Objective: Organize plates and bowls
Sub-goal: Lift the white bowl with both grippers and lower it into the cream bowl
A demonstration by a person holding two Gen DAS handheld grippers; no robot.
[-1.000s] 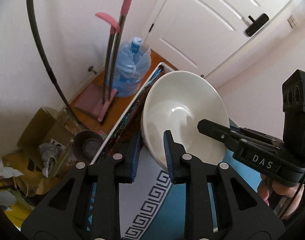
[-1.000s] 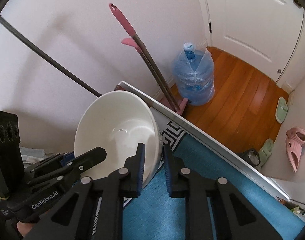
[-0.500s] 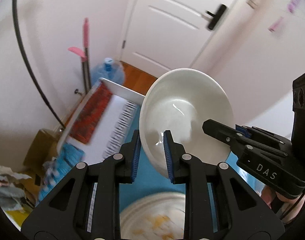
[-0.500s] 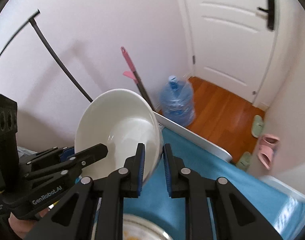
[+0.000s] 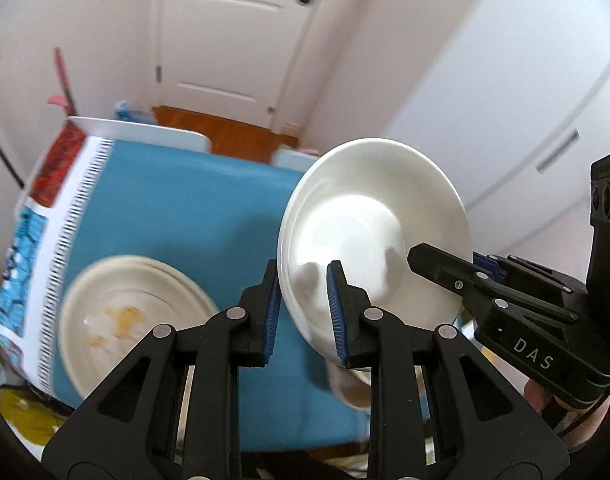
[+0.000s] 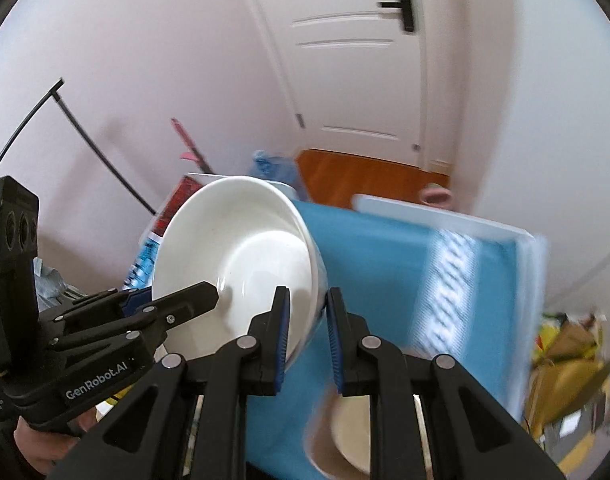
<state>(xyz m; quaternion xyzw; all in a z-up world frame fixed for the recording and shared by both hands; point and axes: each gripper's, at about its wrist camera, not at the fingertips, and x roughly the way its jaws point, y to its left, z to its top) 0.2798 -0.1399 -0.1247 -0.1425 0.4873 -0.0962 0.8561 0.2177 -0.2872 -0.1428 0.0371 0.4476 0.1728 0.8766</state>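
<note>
We hold a white bowl (image 5: 369,232) in the air between our two claws, each pinching its rim from an opposite side. Our left claw (image 5: 305,304) is nearly closed, one blue-padded finger inside the bowl and the other against its outer wall; our right claw (image 6: 307,328) grips the far rim in the same manner, narrow gap, wall caught between the pads. The bowl is plain, glossy and deep, tilted steeply so its hollow faces us, and nothing sits in it. Below it lies a table with a blue cloth (image 5: 177,208) that has a patterned white border along the left edge. Near the table's front left corner rests a cream plate (image 5: 129,320) with yellowish smears on it, blurred. Just under the bowl, towards the front edge, is another cream dish (image 6: 345,436), too blurred to say more. Beyond the table's far edge stand a wooden floor (image 6: 357,176) and a white door (image 6: 353,52).
</note>
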